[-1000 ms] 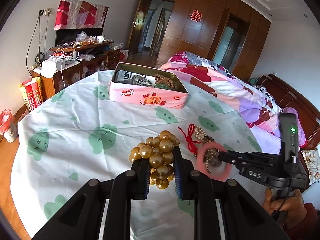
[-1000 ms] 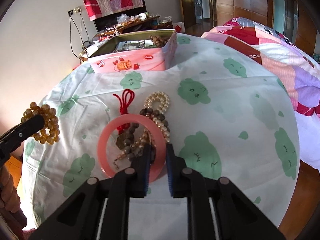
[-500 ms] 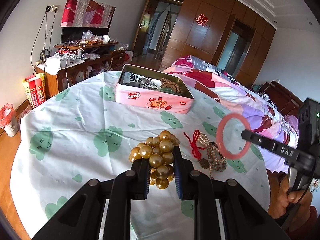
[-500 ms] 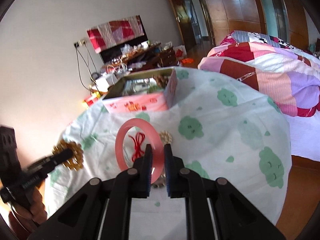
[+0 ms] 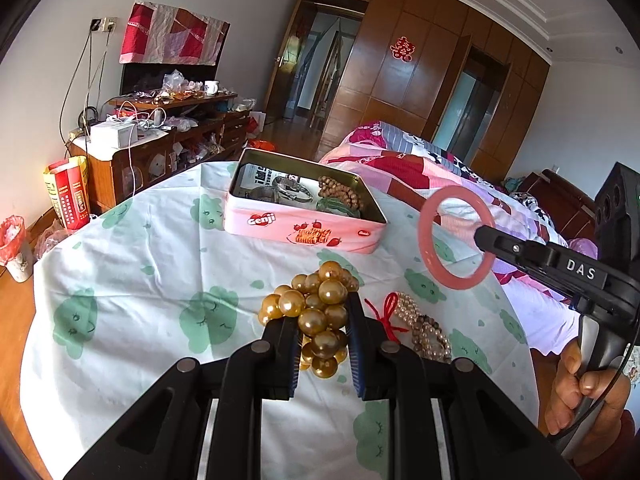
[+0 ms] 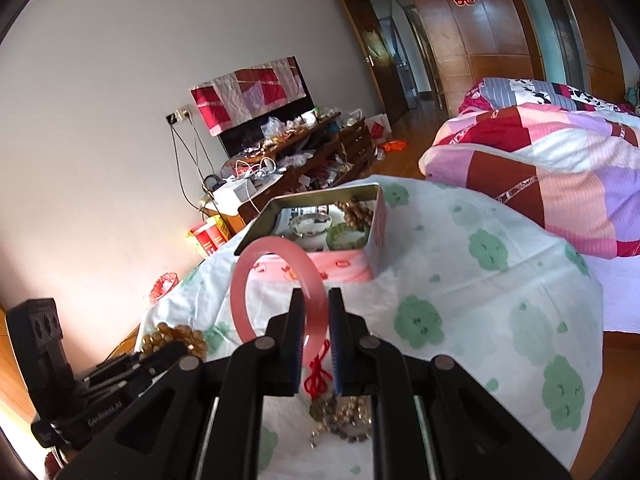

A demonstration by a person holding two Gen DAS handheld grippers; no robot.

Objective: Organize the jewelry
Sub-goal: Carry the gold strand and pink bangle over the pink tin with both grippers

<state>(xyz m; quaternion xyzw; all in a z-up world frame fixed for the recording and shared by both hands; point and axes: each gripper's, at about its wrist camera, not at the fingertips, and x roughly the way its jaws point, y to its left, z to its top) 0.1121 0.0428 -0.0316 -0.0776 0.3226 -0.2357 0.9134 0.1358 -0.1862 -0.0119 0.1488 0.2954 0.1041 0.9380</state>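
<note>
My left gripper (image 5: 323, 316) is shut on a bunch of large gold beads (image 5: 320, 312), held above the cloth. My right gripper (image 6: 316, 304) is shut on the rim of a pink bangle (image 6: 276, 276), which hangs in the air in front of the open pink tin (image 6: 344, 256). From the left wrist view the pink bangle (image 5: 432, 256) and the right gripper (image 5: 484, 240) sit to the right of the pink tin (image 5: 304, 232), which holds brown beads, a green bangle and silver bangles. A heap of pearl and brown bead strings with a red knot (image 5: 420, 324) lies on the cloth.
The round table wears a white cloth with green prints (image 5: 140, 280). A bed with a patchwork quilt (image 6: 560, 168) stands close to the right. A cluttered wooden cabinet (image 5: 160, 144) is behind the table on the left. A hand (image 5: 580, 384) grips the right gripper's handle.
The right gripper has lifted the pink bangle off the bead heap and carried it up toward the tin. The left gripper keeps the gold beads, nearly still.
</note>
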